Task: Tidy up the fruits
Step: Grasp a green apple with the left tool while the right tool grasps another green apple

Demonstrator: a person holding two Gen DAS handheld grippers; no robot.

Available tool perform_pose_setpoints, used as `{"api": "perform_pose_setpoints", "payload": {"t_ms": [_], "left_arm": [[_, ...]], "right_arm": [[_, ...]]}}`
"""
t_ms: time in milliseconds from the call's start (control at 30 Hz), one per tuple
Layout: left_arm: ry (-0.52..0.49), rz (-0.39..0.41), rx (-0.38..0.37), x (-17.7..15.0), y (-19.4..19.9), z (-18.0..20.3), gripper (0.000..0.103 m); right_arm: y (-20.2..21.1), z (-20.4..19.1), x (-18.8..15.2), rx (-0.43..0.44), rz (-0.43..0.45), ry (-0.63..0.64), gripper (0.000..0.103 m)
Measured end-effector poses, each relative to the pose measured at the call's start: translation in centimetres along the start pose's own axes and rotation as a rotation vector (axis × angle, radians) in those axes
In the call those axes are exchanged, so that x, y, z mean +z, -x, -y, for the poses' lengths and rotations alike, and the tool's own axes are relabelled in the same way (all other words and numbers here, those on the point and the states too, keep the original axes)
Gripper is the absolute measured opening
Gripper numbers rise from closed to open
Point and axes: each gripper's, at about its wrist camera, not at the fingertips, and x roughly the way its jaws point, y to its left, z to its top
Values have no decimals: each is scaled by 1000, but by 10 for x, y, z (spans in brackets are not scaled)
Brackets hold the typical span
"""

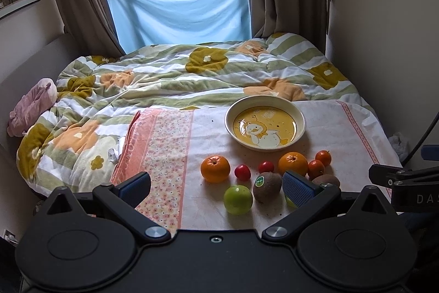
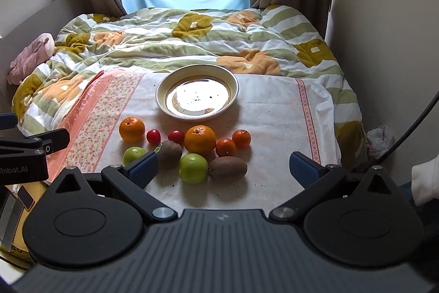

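An empty yellow duck plate (image 1: 300, 125) (image 2: 233, 89) sits on a pink-and-white cloth (image 1: 164, 155) (image 2: 274, 106) on the bed. In front of it lie two oranges (image 1: 215, 168) (image 2: 199, 139), two cherry tomatoes (image 1: 242, 172) (image 2: 153, 136), two small tangerines (image 1: 315, 169) (image 2: 241, 138), two kiwis (image 1: 267, 187) (image 2: 227, 167) and two green apples (image 1: 238, 199) (image 2: 193, 168). My left gripper (image 1: 216, 190) is open and empty, near the fruit's front left. My right gripper (image 2: 223, 169) is open and empty, fingers either side of the near fruit.
A rumpled flowered quilt (image 1: 170, 73) (image 2: 192, 35) covers the bed behind the cloth. A pink plush (image 1: 33, 106) lies at the far left. Walls stand close on both sides, with curtains and a window behind. A yellow box (image 2: 16, 210) sits at the lower left.
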Motion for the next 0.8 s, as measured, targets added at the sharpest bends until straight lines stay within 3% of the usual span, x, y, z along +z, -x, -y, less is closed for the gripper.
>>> {"api": "perform_pose_setpoints", "payload": {"t_ms": [200,333,600,800], "left_arm": [[-17,-6,-3,-13,-20,7,103],[-87,-27,-7,-25,-49,12,103],[-170,-86,-109,-44,-118,12,102],[-252,-144,-169,-54,-163,11,91]], "right_arm": [[-28,6,-7,64,-22,21,103],[-54,7,-15,73,-41,-5,103],[-111,0,-30,62,-141,-97,103],[-145,-3,-44,42,-198,-237,103]]}}
